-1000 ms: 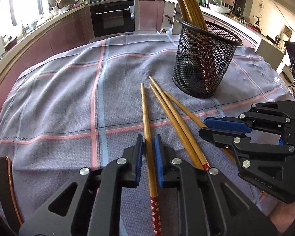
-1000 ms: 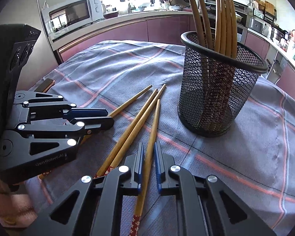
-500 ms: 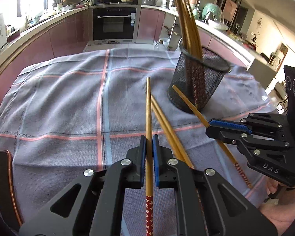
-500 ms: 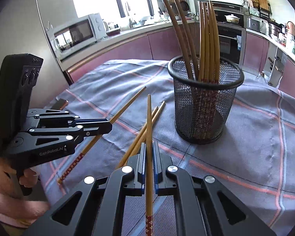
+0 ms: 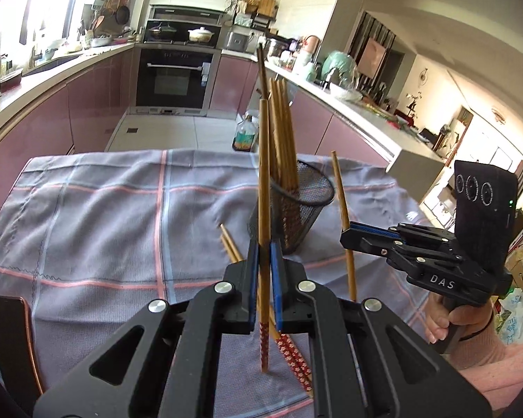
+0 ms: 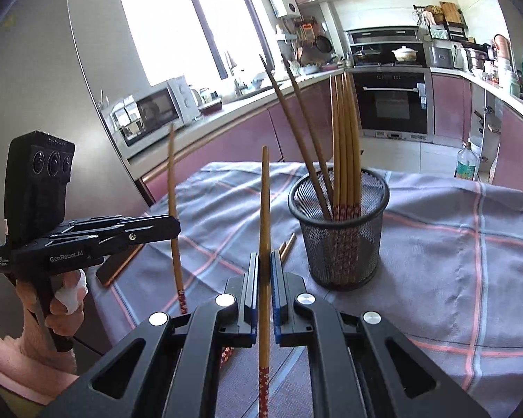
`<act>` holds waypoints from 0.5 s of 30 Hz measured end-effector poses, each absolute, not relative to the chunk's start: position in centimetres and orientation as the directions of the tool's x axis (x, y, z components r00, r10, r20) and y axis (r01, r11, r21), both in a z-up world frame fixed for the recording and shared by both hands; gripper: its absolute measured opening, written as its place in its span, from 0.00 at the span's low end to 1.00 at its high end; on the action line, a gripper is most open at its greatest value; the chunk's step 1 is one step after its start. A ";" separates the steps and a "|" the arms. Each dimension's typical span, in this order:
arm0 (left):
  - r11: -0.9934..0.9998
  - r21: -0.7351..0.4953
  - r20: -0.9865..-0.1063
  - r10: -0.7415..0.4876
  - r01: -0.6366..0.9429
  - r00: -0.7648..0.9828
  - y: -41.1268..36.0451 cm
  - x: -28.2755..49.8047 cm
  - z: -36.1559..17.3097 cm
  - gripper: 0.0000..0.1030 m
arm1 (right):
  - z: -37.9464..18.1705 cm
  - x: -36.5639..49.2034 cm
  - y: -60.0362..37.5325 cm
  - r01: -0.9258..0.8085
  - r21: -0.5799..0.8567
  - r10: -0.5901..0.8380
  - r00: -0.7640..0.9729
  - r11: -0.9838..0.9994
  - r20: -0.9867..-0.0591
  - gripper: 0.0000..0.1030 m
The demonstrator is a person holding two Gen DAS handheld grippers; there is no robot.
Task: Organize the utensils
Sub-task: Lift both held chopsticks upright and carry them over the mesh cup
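My left gripper (image 5: 263,244) is shut on a wooden chopstick (image 5: 263,174) that stands nearly upright, its red patterned end down and off the cloth. In the right wrist view, my right gripper (image 6: 264,261) is likewise shut on a second chopstick (image 6: 264,202), raised and upright. Each view shows the other tool: the right gripper (image 5: 345,235) with its chopstick (image 5: 340,195), and the left gripper (image 6: 176,226) with its chopstick (image 6: 173,188). A black mesh cup (image 5: 296,216) (image 6: 338,244) holds several chopsticks. Two more chopsticks (image 5: 228,244) (image 6: 286,244) lie on the cloth in front of the cup.
A grey checked cloth (image 5: 104,216) covers the table. A dark flat object with a copper edge (image 5: 10,334) (image 6: 116,264) lies near the left edge. A bottle (image 5: 244,136) stands on the floor beyond the table. Kitchen counters and an oven lie behind.
Both grippers closed on chopsticks that lay on the cloth and lifted them. The sticks swung from flat to nearly upright as both hands rose.
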State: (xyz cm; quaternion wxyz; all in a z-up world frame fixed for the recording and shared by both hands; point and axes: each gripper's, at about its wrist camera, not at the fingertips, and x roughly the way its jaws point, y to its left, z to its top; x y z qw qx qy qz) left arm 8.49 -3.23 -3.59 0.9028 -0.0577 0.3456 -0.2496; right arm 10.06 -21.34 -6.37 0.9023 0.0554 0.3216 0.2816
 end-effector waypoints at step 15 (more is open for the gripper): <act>0.837 -0.318 -0.487 -0.548 0.446 0.680 -3.2 8.5 1.6 0.07 | -2.1 10.1 -23.5 -0.470 0.268 0.541 0.720 0.841 -0.434 0.05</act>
